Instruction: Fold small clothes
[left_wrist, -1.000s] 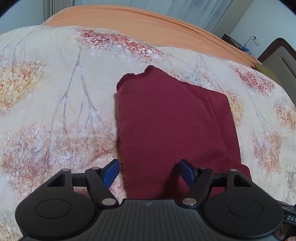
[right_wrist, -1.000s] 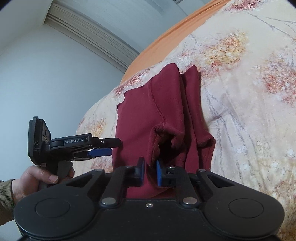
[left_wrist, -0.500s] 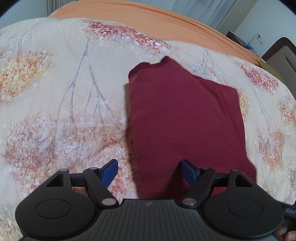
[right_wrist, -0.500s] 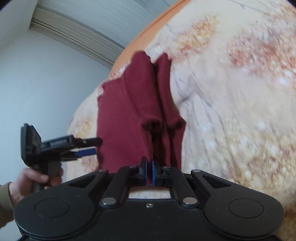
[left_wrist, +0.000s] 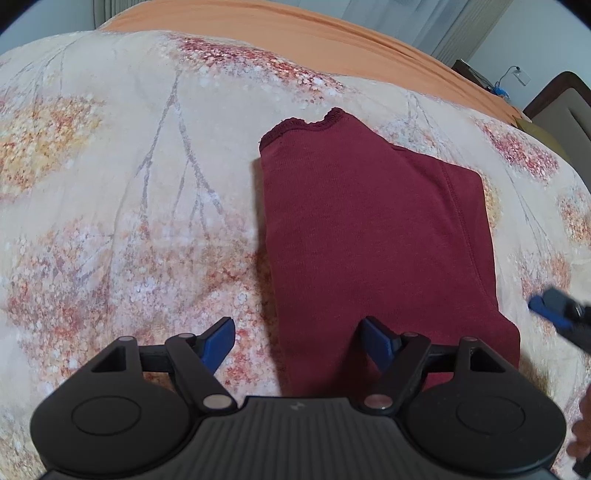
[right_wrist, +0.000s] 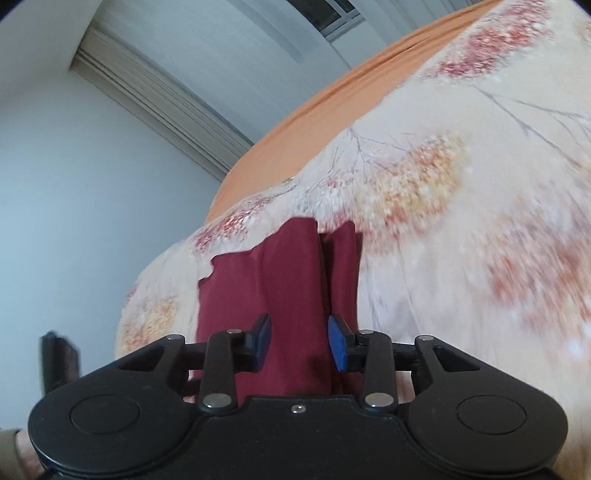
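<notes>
My left gripper (left_wrist: 297, 338) points down at the bed with its 2 blue pads spread wide and nothing clamped; the left pad (left_wrist: 218, 340) sits over the floral bedspread (left_wrist: 122, 206), the right pad (left_wrist: 376, 341) over the near end of the dark red garment (left_wrist: 373, 236). The garment lies flat on the bedspread, folded into a long narrow rectangle, with a scalloped trim edge at its far left corner and a stitched seam running along its right side. Its left edge falls between my left pads, not touched by either. My right gripper (right_wrist: 300, 345) is opening: its 2 pads stand apart and neither presses on cloth, so I log it as released. In the right wrist view the garment passes between and below those pads, showing 2 long folds side by side with a dark crease between them. The right wrist view is motion-blurred over the bedspread on the right. The tip of the right gripper also shows at the right edge of the left wrist view, just beside the garment's right edge, clear of the cloth. An orange sheet (left_wrist: 295, 29) covers the far part of the bed, beyond the bedspread. A sliver of my sleeve (right_wrist: 9, 448) shows at the lower left of the right wrist view
</notes>
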